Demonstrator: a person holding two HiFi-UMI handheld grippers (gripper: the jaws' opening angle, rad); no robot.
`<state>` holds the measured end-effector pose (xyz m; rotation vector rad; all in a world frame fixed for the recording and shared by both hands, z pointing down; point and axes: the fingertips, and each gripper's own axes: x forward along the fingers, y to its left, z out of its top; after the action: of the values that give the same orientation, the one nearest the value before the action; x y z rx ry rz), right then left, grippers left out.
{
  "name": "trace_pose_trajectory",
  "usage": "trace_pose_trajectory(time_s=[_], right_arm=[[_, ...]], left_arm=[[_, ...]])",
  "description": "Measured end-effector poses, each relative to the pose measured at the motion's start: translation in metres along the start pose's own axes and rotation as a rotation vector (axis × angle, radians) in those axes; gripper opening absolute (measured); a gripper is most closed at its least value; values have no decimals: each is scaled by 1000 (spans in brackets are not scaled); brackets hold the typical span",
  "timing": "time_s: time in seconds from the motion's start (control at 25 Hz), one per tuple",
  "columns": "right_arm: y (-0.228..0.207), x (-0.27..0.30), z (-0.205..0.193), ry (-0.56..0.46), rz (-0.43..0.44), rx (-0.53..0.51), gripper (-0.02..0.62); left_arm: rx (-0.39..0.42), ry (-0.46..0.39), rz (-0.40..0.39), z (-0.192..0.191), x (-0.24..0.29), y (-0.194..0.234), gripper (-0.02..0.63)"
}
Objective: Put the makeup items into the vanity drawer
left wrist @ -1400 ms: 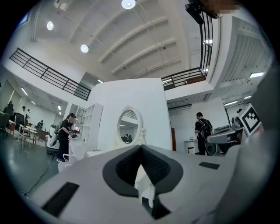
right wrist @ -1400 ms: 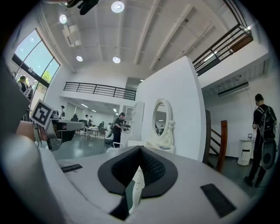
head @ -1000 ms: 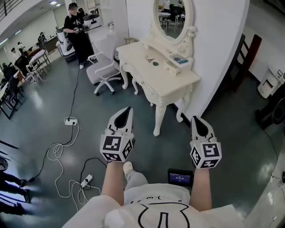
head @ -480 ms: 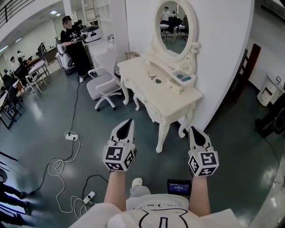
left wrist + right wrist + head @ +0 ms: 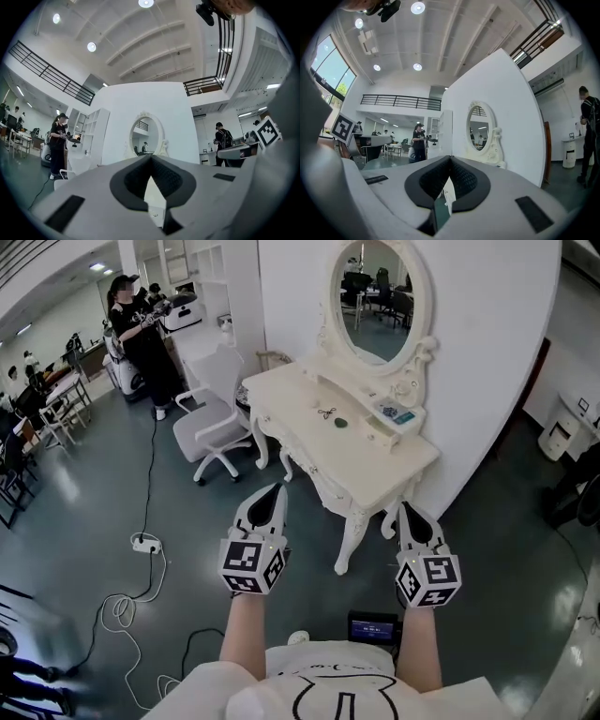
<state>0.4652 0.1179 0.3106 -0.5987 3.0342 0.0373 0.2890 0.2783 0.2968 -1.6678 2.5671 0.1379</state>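
Note:
A white vanity table [image 5: 375, 465] with an oval mirror [image 5: 380, 296] stands against a white partition, ahead of both grippers. On its top lie a small dark green item [image 5: 341, 423], a thin dark scissor-like item [image 5: 325, 412] and a blue-and-white item [image 5: 398, 414] on a raised ledge below the mirror. No drawer stands open. My left gripper [image 5: 272, 491] points at the vanity's front-left side, its jaws together and empty. My right gripper [image 5: 405, 514] hangs just before the vanity's near corner leg, tips together with nothing between them. The mirror [image 5: 146, 138] shows in the left gripper view, and the mirror [image 5: 480, 126] in the right.
A white office chair [image 5: 211, 423] stands left of the vanity. A person in black [image 5: 136, 334] stands at the far left. Cables and a power strip [image 5: 145, 542] lie on the dark floor. A small screen [image 5: 372, 627] hangs at my waist.
Both grippers and the head have moved forward towards the vanity, which now looks larger and nearer. The jaws of both grippers have stayed together.

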Motion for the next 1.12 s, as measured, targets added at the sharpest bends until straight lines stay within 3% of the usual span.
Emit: trace_pose_trajectory(time_s=[0.52,0.84,1.12], right_arm=[[44,102,-25,68,-48,-14,18],[46,165,-38,92,-29,-17,17],[29,236,-52,98,-25,5,17]], left_arm=[[-83,27,-40,-25,47,100,26],[-89,41,-21,-38,80,138,25],[-83,63,-8,-51,140,176,25]])
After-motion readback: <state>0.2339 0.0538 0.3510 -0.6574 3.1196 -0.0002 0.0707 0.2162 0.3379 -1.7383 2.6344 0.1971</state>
